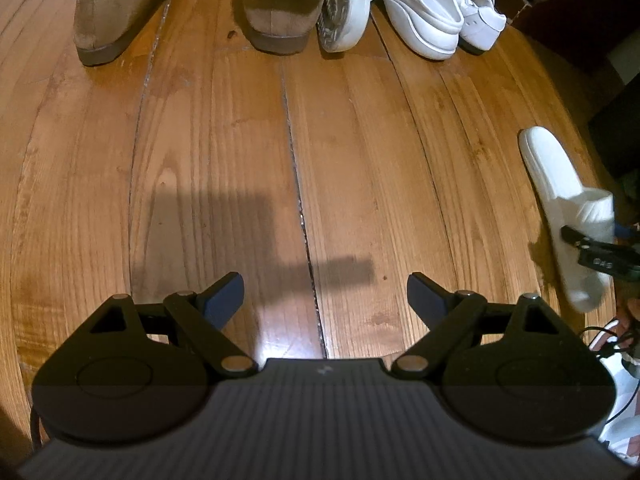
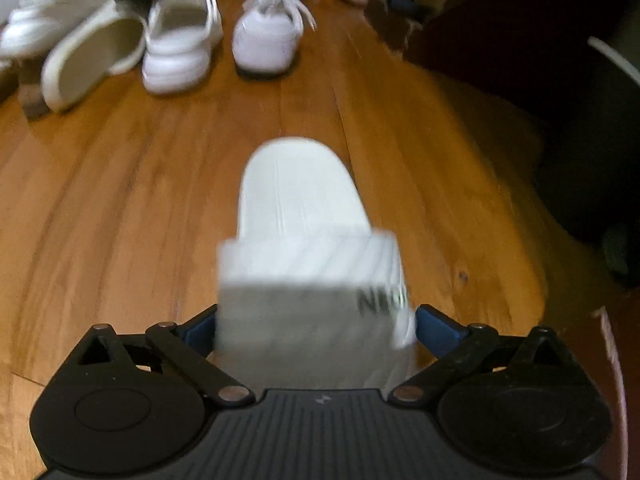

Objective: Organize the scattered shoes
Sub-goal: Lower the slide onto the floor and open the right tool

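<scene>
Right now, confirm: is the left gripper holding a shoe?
No: the left gripper stands open over bare wooden floor, nothing between its fingers.

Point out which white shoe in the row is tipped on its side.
The white slide sandal wedged between the tan fur-lined slipper and the white clog: its ridged sole faces outward, while the others rest on their soles.
</scene>
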`<act>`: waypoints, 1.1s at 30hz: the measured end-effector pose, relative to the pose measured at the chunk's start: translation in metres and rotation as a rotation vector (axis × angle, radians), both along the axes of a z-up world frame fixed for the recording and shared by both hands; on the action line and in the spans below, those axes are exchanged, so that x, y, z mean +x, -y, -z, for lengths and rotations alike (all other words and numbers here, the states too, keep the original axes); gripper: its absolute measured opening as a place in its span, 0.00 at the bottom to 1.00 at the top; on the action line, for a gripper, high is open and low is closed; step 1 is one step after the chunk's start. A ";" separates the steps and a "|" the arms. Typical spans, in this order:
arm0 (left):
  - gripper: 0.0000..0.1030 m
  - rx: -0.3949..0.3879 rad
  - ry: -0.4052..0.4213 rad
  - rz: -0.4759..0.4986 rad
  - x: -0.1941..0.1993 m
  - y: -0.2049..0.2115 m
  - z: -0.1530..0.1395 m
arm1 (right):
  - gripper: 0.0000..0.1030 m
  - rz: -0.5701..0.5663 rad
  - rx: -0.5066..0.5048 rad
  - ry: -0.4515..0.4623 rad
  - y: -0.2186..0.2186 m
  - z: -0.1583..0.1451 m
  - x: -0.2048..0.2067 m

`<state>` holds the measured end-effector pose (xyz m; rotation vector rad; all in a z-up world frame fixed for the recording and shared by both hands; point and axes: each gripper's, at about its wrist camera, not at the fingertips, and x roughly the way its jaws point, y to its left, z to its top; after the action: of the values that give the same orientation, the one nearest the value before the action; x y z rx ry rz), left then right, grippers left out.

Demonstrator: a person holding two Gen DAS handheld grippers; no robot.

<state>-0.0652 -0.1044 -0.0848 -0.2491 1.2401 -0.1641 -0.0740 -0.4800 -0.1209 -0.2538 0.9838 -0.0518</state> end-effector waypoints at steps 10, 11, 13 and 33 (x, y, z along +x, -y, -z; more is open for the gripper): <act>0.86 0.017 0.016 0.026 -0.002 0.009 -0.006 | 0.98 0.208 0.065 -0.054 -0.017 -0.035 -0.030; 0.86 0.018 0.019 0.030 -0.003 0.011 -0.007 | 0.98 0.221 0.091 -0.059 -0.019 -0.037 -0.033; 0.86 0.020 0.026 0.038 -0.003 0.014 -0.009 | 0.98 0.259 0.147 -0.089 -0.024 -0.038 -0.035; 0.87 -0.047 0.273 -0.178 0.043 -0.071 -0.069 | 0.98 0.202 0.625 -0.168 -0.135 -0.068 -0.024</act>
<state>-0.0224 -0.0336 -0.0160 -0.3642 0.9386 -0.0703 -0.0982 -0.3450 -0.0526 0.4218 1.1408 0.0946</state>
